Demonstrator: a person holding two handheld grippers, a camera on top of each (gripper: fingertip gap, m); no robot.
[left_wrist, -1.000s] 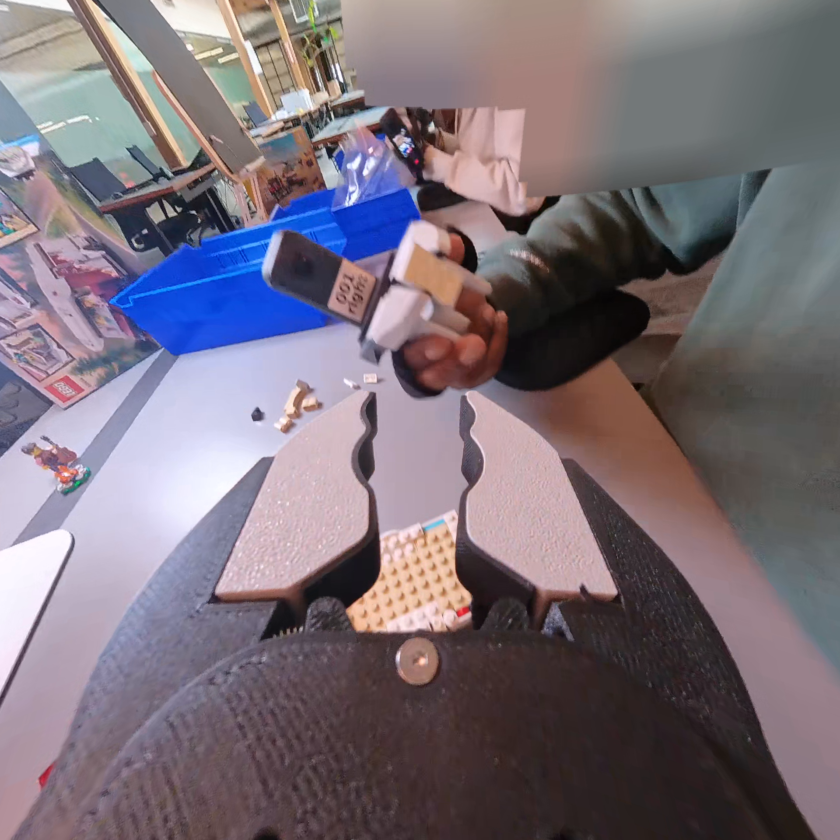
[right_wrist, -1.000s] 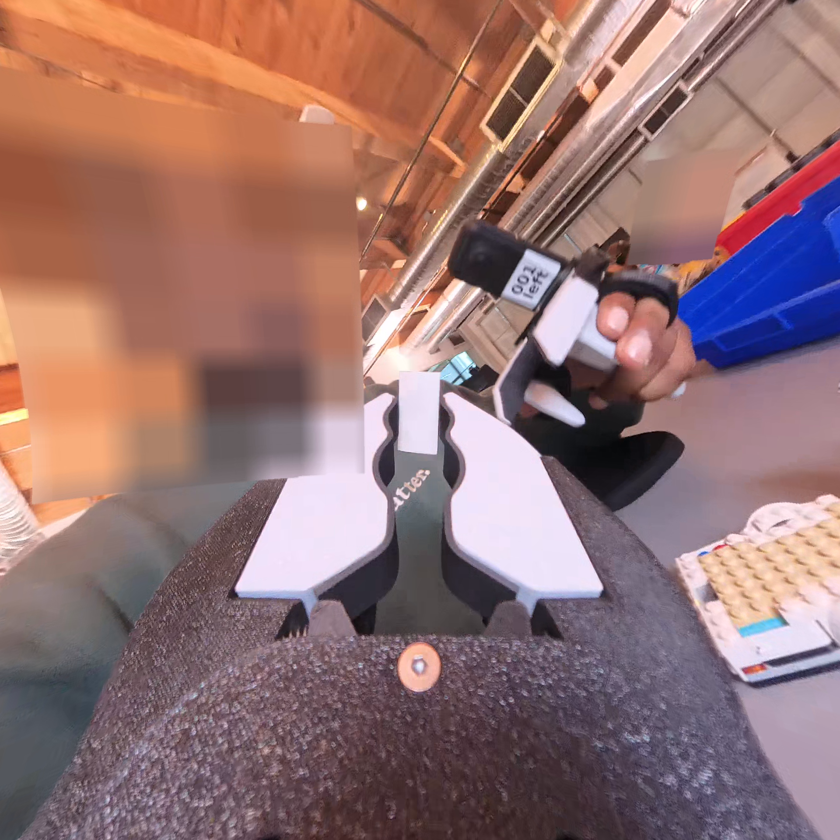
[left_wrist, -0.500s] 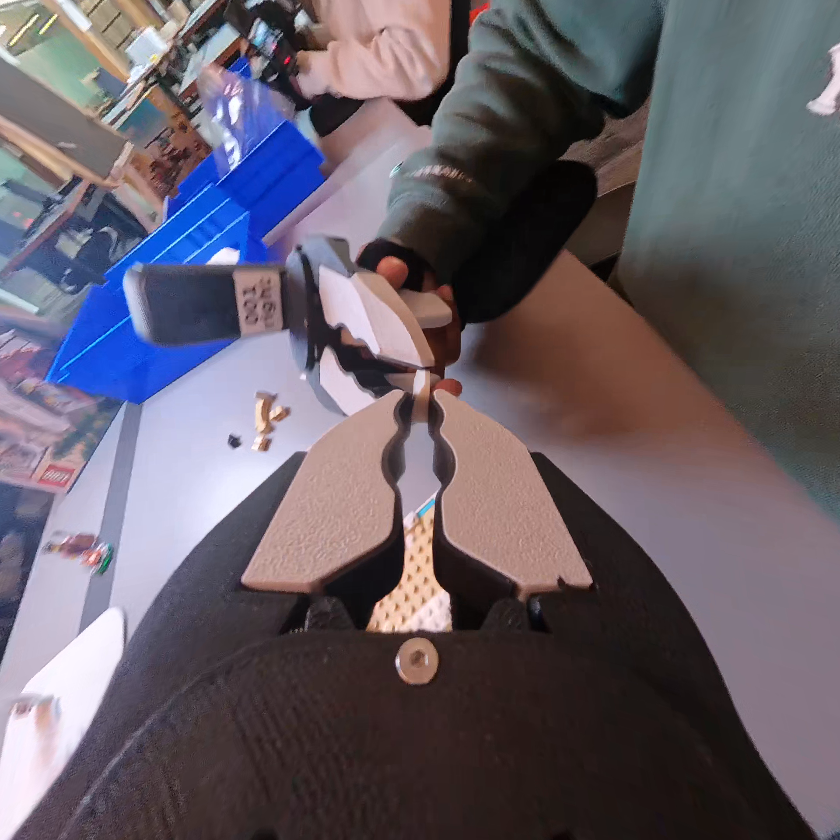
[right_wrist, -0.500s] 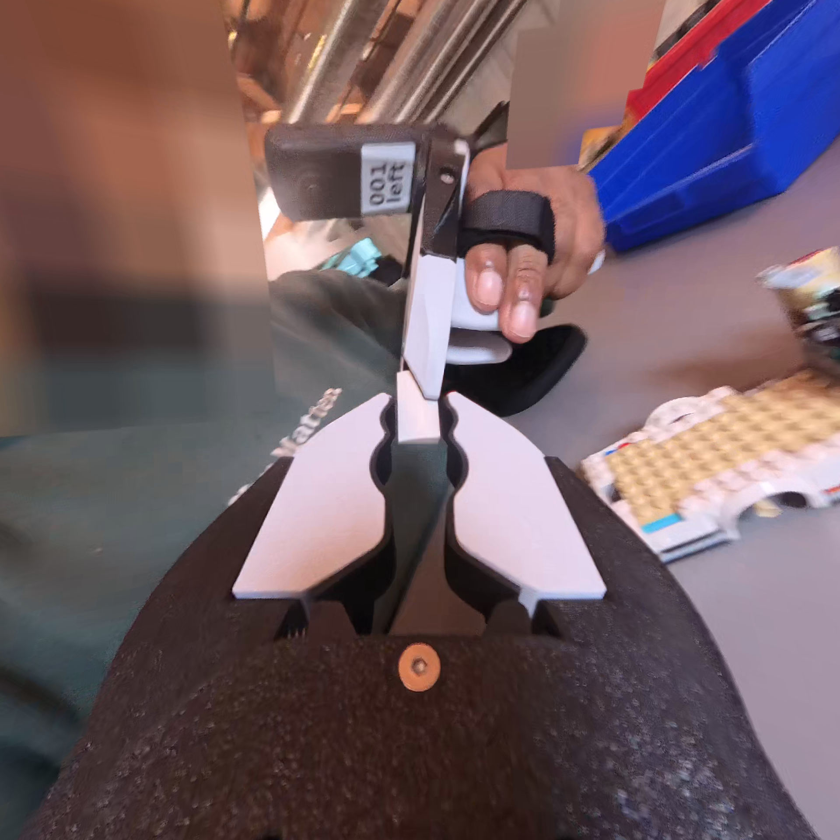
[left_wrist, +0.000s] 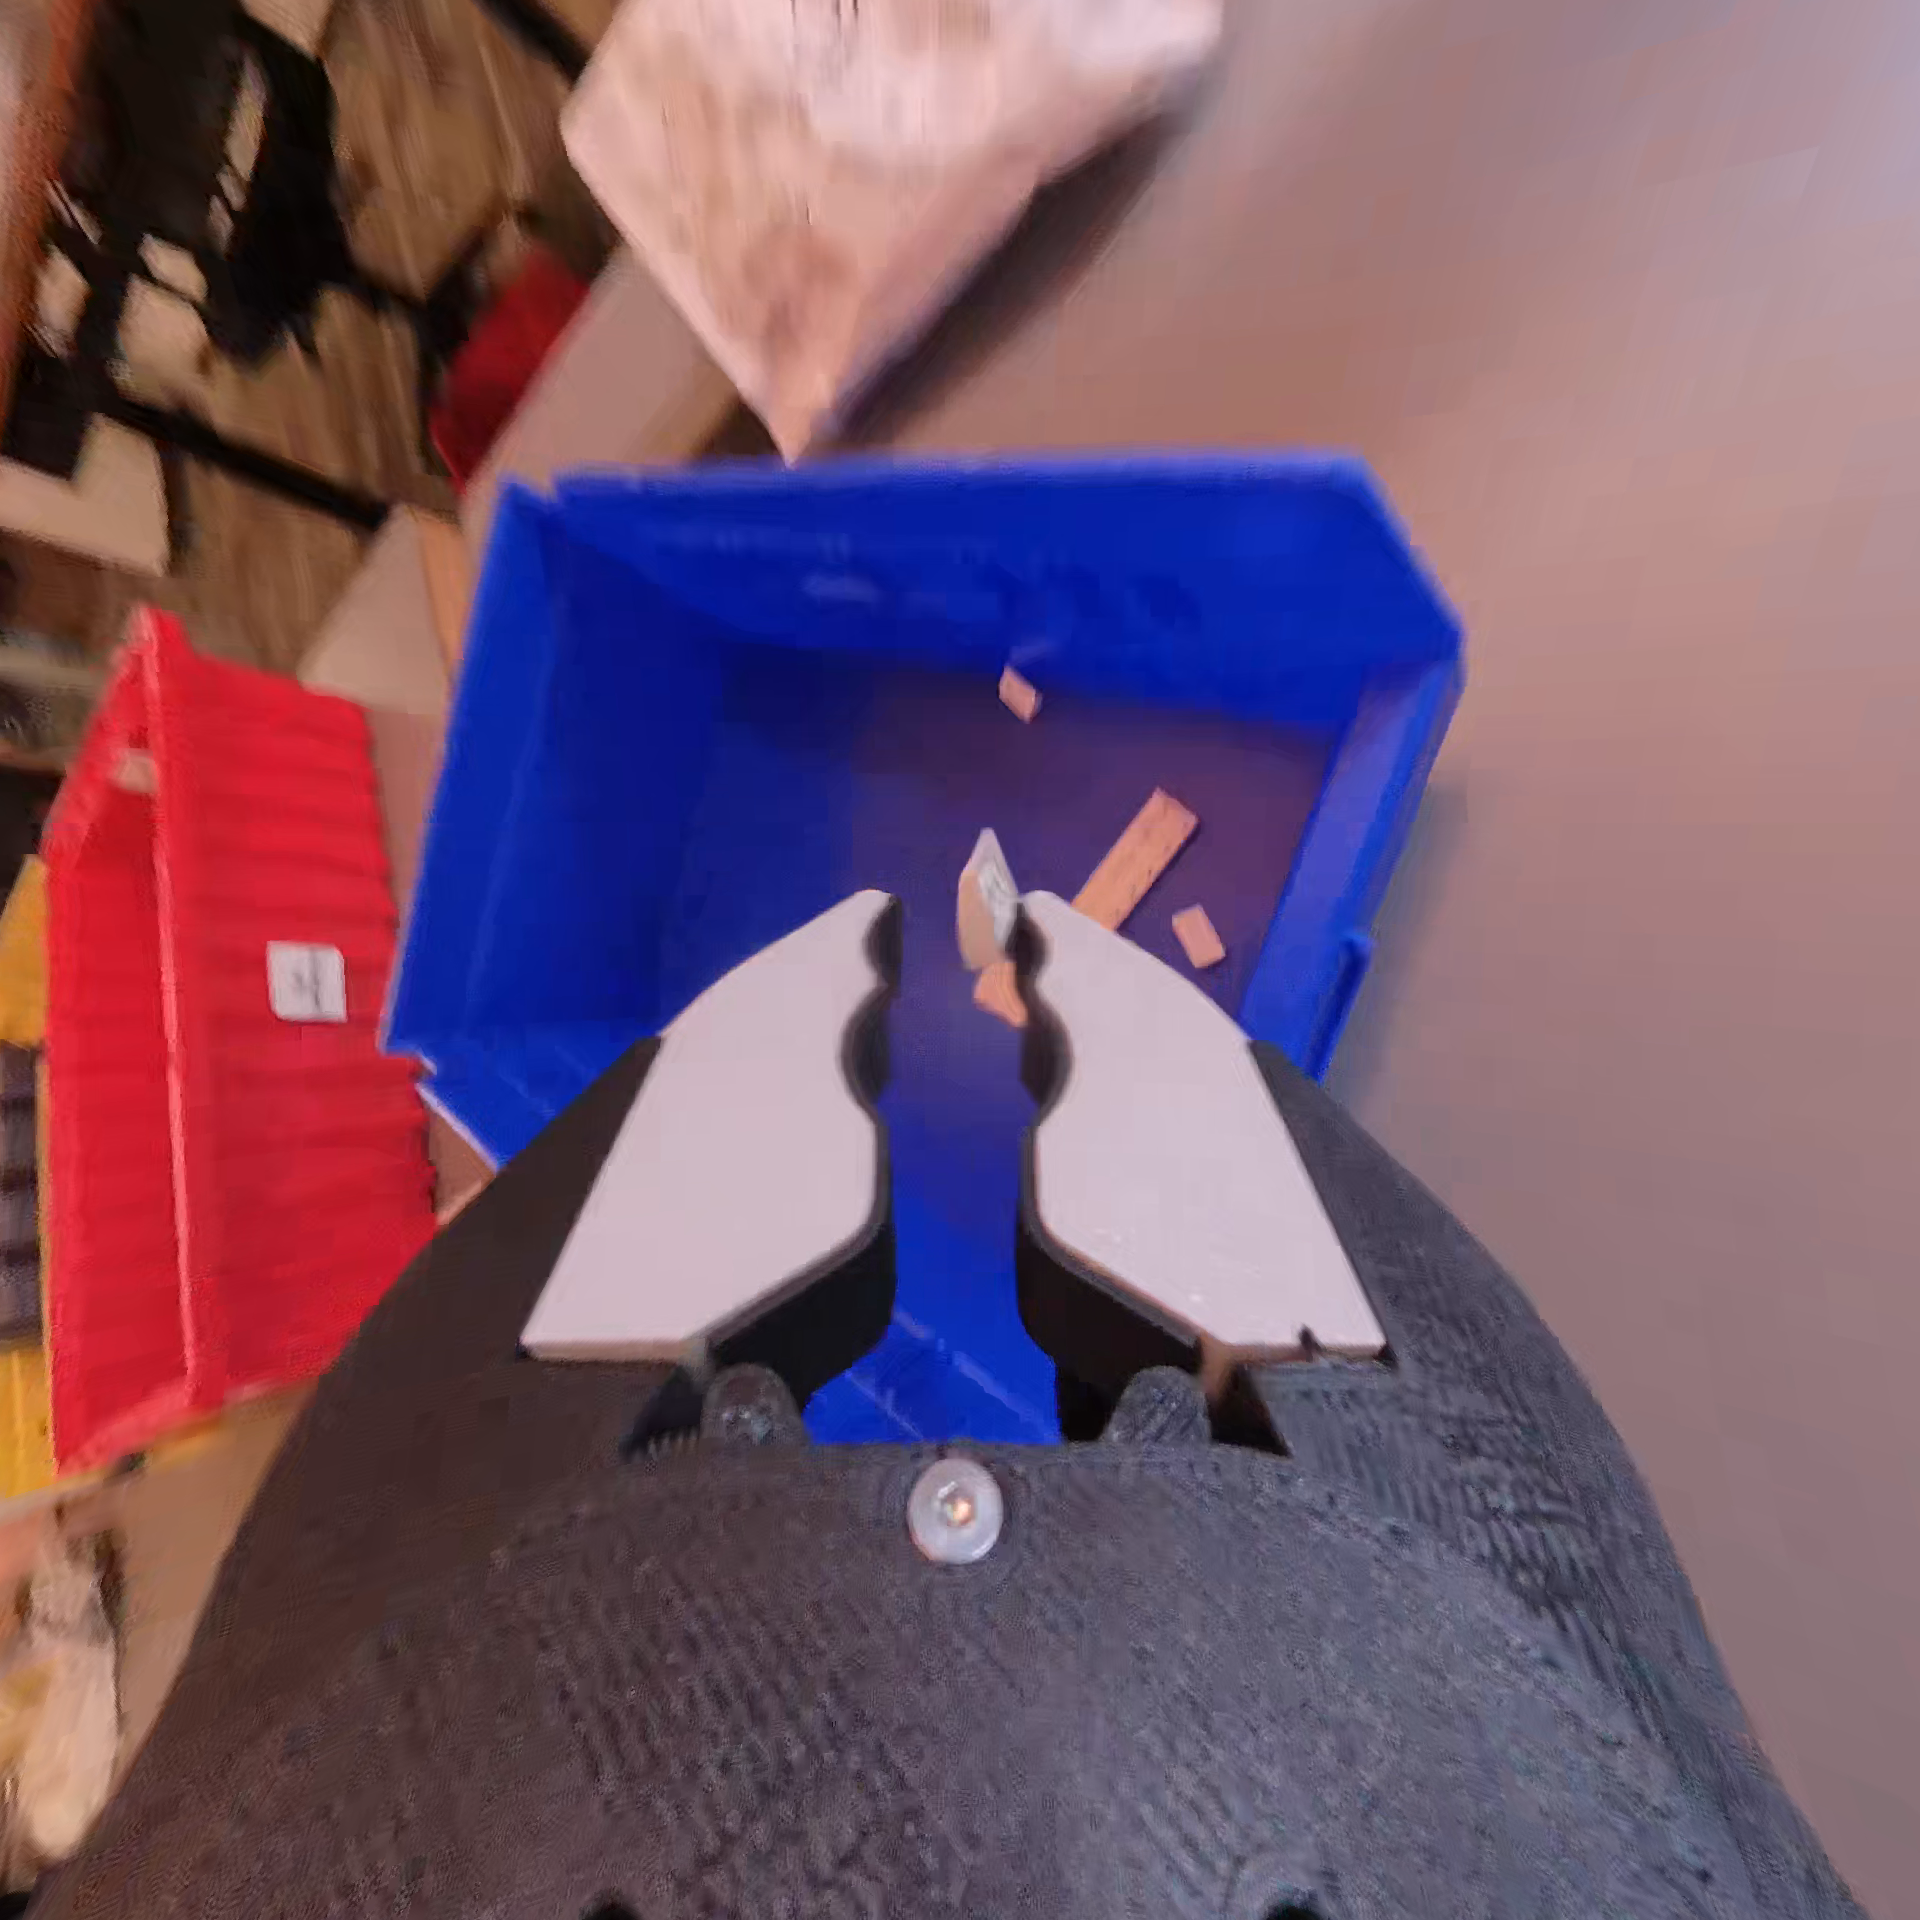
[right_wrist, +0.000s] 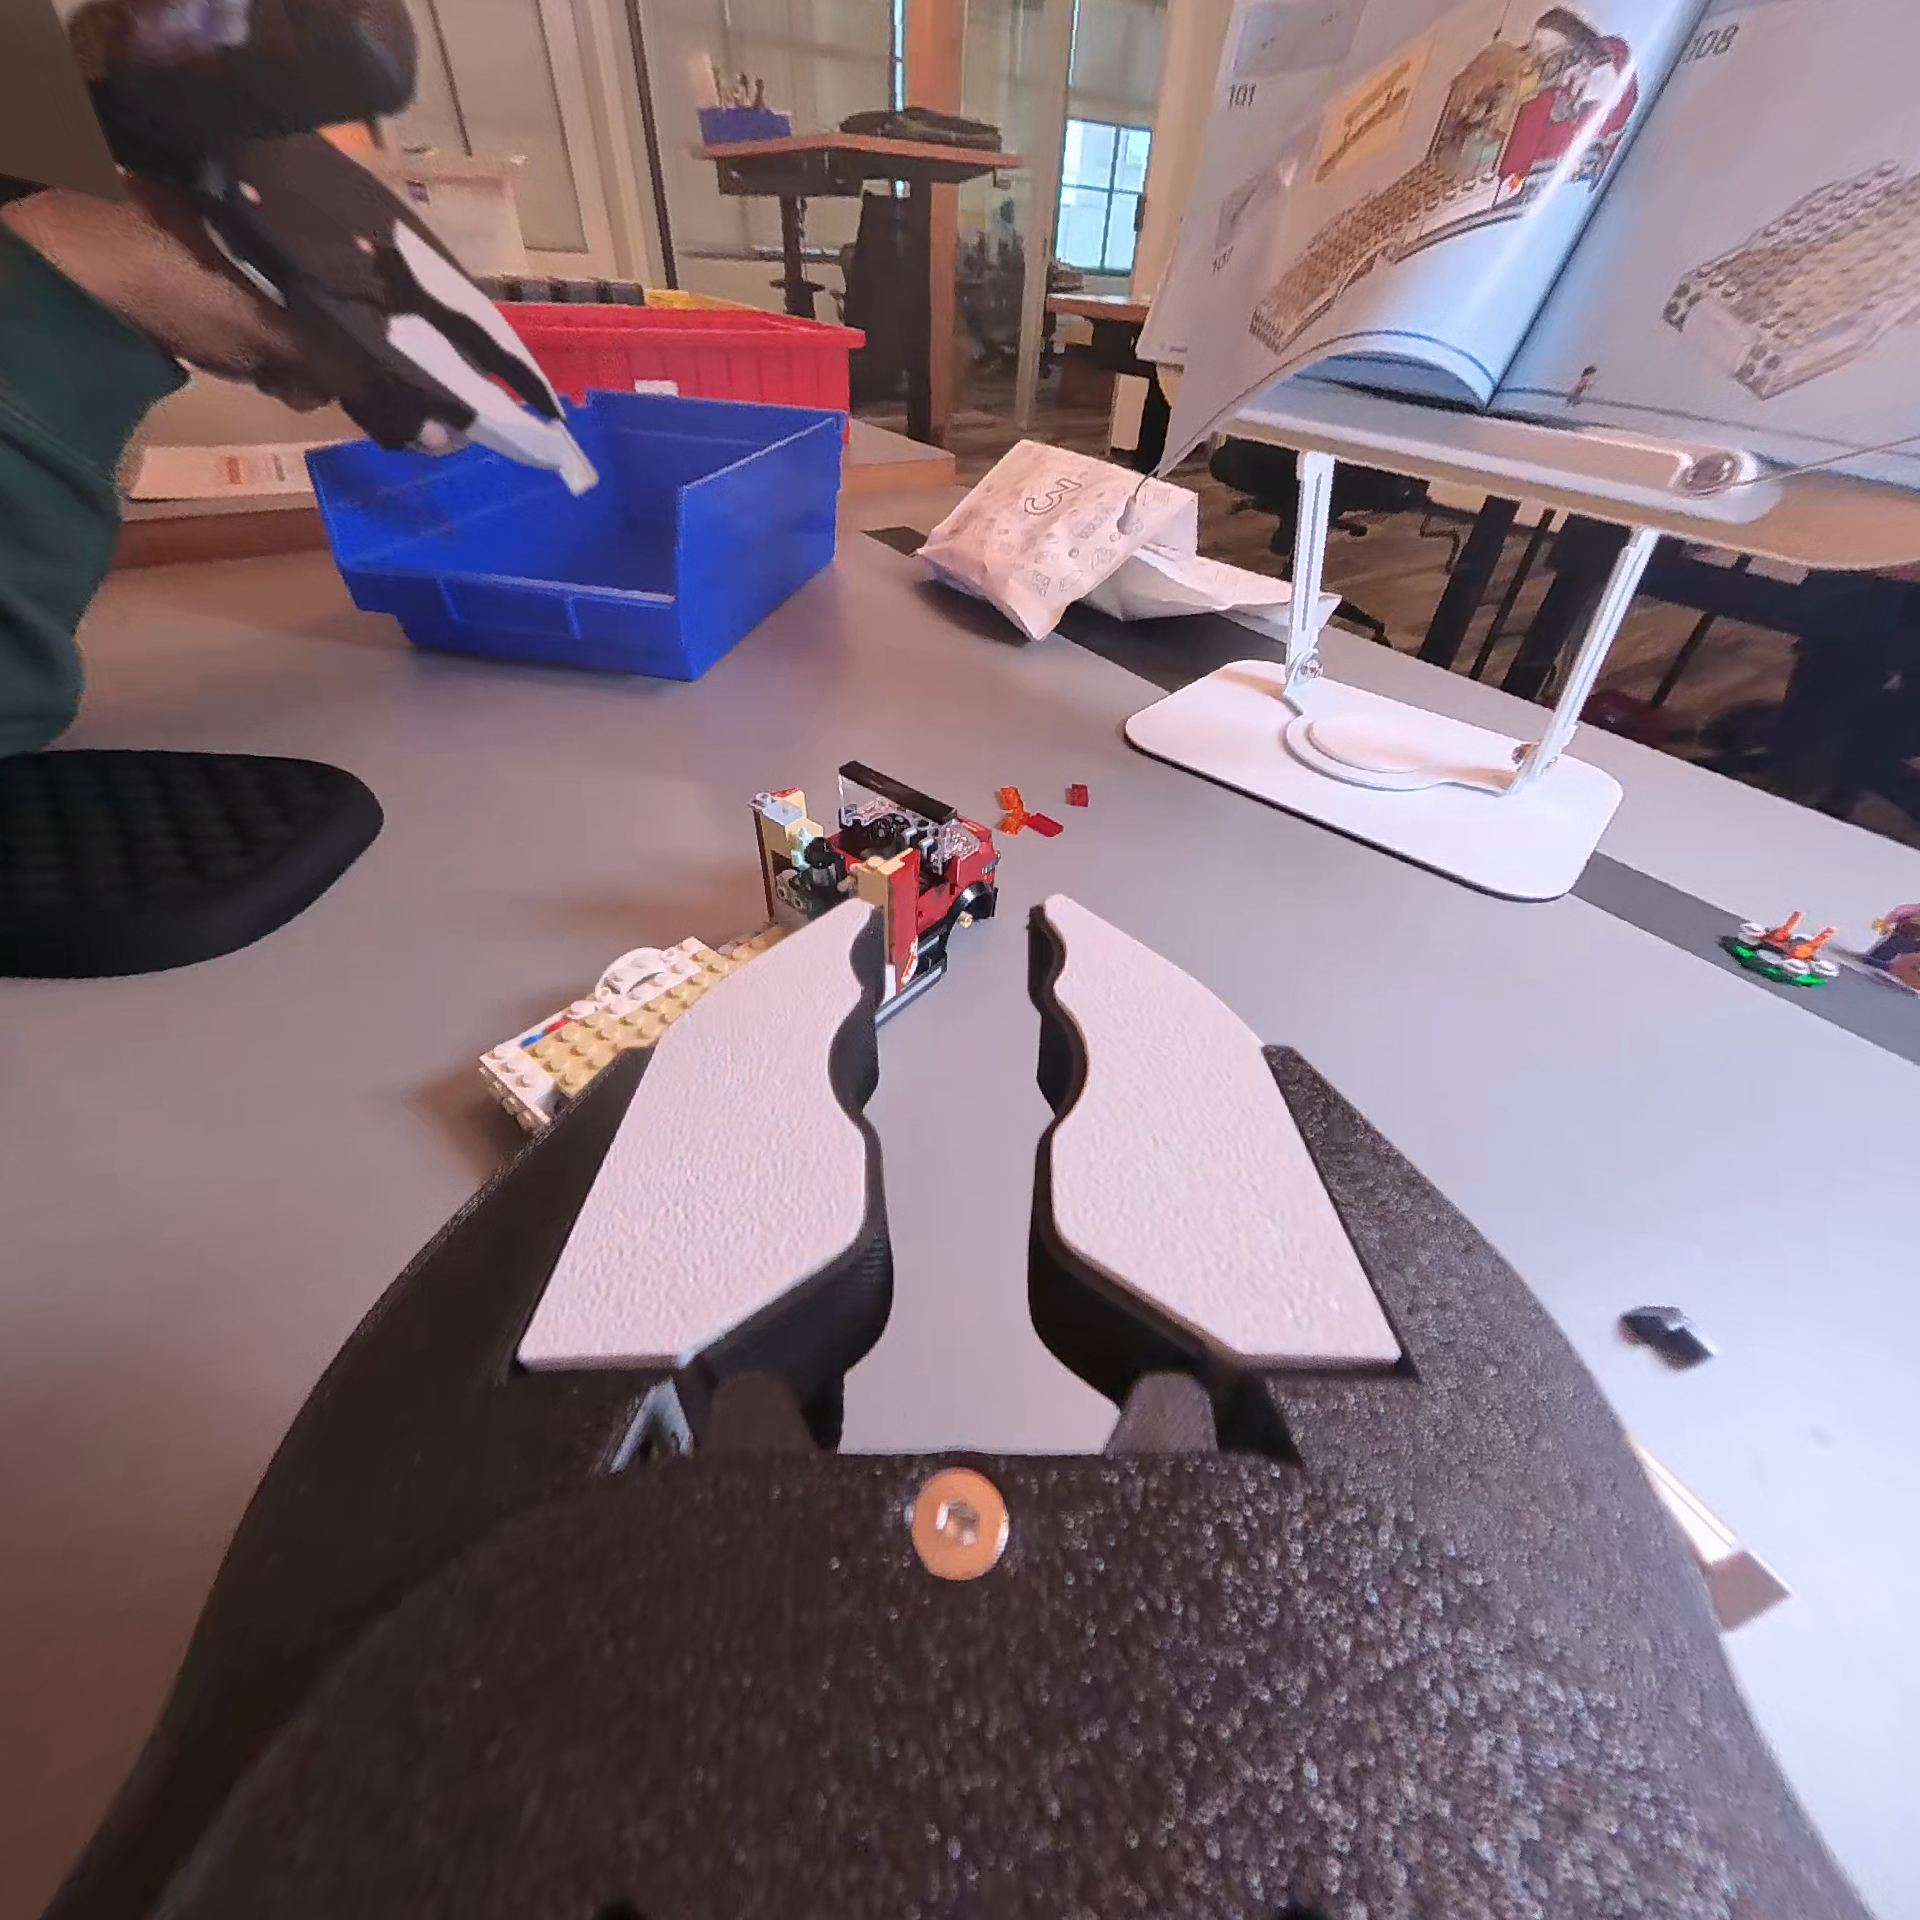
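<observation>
Now that the left gripper has parted over the blue plastic bin, a small white plate piece drops; the right gripper hangs apart, empty.

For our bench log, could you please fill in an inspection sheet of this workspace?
Surface: grey table, flat.
Things: blue plastic bin holding tan brick pieces; red toy brick vehicle; tan studded brick plate.
Clutter: white paper bag; orange bits.
Grippers: left gripper open above bin, small pale piece at one fingertip; right gripper open near vehicle.
Cables: nothing seen.
Surroundings: open booklet on white stand; red bin.
</observation>
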